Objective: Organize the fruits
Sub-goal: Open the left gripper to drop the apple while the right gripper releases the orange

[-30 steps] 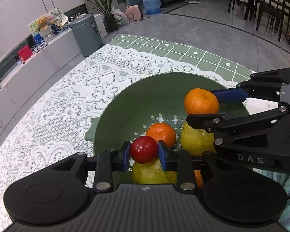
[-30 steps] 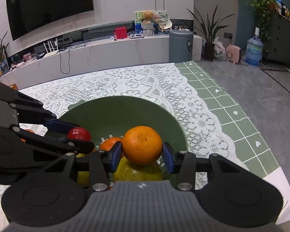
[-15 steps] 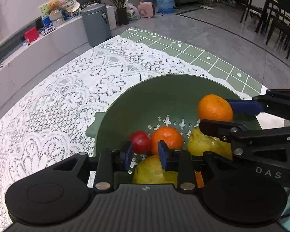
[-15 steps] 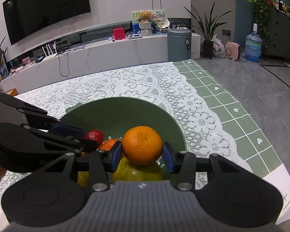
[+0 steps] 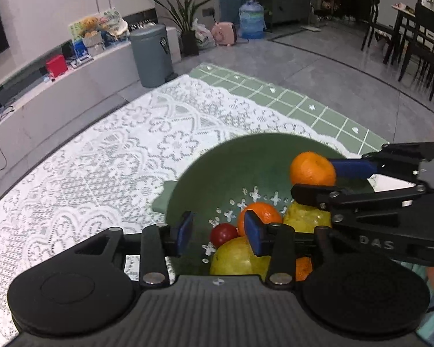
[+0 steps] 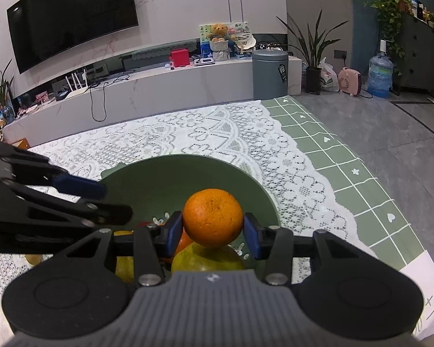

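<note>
A green colander bowl (image 5: 225, 167) stands on the lace cloth and also shows in the right wrist view (image 6: 170, 179). In it lie a small red fruit (image 5: 223, 233), an orange (image 5: 260, 217) and two yellow-green pears (image 5: 237, 257). My left gripper (image 5: 218, 232) is open and empty above the bowl's near rim. My right gripper (image 6: 212, 230) is shut on another orange (image 6: 212, 217) and holds it over the bowl, above a pear (image 6: 207, 257); that orange also shows in the left wrist view (image 5: 312, 169).
A white lace cloth (image 5: 101, 159) covers a green checked mat (image 6: 347, 167) on the table. A white paper (image 6: 422, 286) lies at the table's right edge. A grey bin (image 5: 152, 55) and a low TV bench (image 6: 159, 86) stand beyond the table.
My left gripper has opened and let go of the red fruit, which now lies in the bowl, and has pulled back. My right gripper still holds its orange over the bowl.
</note>
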The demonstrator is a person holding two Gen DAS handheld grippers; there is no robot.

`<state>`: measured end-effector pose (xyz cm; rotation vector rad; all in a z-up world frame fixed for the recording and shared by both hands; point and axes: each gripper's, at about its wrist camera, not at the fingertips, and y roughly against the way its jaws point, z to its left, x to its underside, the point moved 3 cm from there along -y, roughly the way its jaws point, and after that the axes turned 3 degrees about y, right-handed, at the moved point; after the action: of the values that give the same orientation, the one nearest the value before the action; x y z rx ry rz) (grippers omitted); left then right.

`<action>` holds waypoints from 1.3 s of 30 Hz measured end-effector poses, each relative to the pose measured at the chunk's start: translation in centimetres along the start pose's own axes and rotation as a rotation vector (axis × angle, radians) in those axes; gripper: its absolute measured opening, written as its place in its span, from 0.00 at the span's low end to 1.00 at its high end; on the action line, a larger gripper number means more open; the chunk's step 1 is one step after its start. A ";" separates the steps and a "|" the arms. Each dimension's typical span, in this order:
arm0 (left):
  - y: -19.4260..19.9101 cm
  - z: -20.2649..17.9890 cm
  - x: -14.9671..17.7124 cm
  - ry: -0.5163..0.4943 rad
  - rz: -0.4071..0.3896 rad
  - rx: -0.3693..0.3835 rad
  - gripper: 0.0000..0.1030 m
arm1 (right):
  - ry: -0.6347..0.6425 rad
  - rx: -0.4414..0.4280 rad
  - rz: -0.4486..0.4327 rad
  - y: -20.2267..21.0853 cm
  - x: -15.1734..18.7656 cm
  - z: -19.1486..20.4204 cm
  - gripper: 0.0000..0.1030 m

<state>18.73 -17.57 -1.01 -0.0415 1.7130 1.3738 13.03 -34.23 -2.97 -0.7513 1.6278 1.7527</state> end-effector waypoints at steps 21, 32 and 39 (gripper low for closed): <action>4.3 4.1 4.7 0.200 -0.009 -0.112 0.50 | 0.029 0.040 0.015 -0.8 0.2 0.6 0.43; 7.3 6.0 8.1 0.297 -0.073 -0.131 0.50 | 0.080 0.080 -0.152 2.6 0.5 2.3 0.56; 9.7 7.2 10.4 0.340 -0.160 -0.165 0.50 | 0.097 0.031 -0.243 5.5 1.8 5.5 0.61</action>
<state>11.89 -3.21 -0.23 -0.5201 1.8199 1.4442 7.74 -28.91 -0.37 -0.9880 1.5499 1.5372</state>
